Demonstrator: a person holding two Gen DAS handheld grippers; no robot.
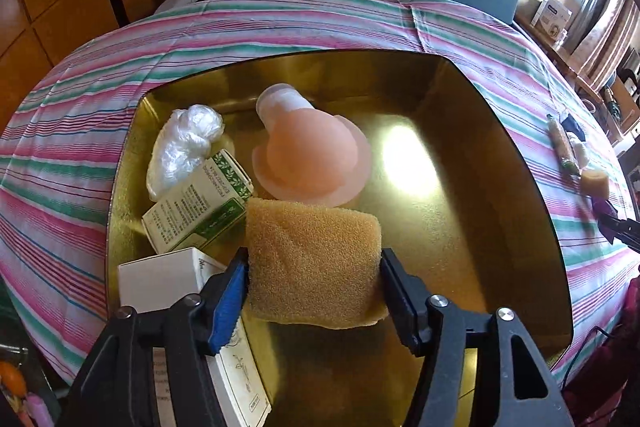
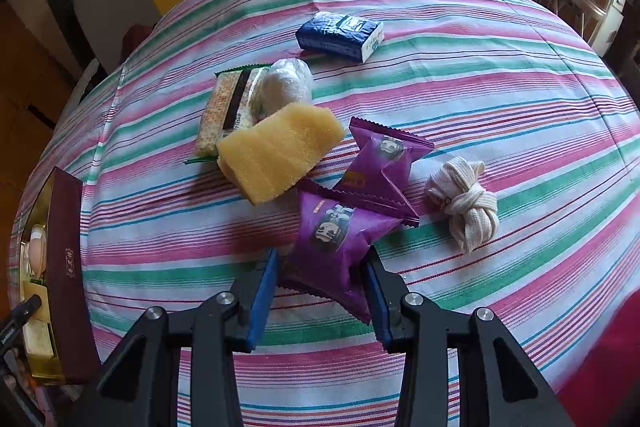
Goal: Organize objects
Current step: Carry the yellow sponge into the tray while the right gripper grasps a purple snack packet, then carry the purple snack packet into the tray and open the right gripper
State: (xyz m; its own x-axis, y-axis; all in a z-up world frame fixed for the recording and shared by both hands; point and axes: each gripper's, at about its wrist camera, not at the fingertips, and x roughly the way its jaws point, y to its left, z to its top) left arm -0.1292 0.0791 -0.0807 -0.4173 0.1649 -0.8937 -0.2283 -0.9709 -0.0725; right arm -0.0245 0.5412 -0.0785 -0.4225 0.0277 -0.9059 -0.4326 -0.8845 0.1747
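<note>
Left wrist view: left gripper (image 1: 314,291) over the gold tray (image 1: 460,211), brown sponge (image 1: 312,263) between the fingers. Jaws spread wide; near pad looks to touch the sponge's edge, far pad seems just clear, so I read it as let go, not squeezed. Sponge sits in the tray's near part, beside the green-printed carton (image 1: 200,203) and in front of the pink silicone piece (image 1: 312,151). Crumpled plastic (image 1: 184,143) lies beyond the carton. Step, by my judgement: dropping off. Next: lift clear without dragging the sponge.

Right wrist view: right gripper (image 2: 320,291) clamped on a purple snack packet (image 2: 336,239) lying on the striped cloth (image 2: 500,99). Yellow sponge (image 2: 280,155) just beyond the packet. Next: carry it to the tray.

Unclear: white box (image 1: 168,283) half hidden by the left gripper; packet's underside unseen.
</note>
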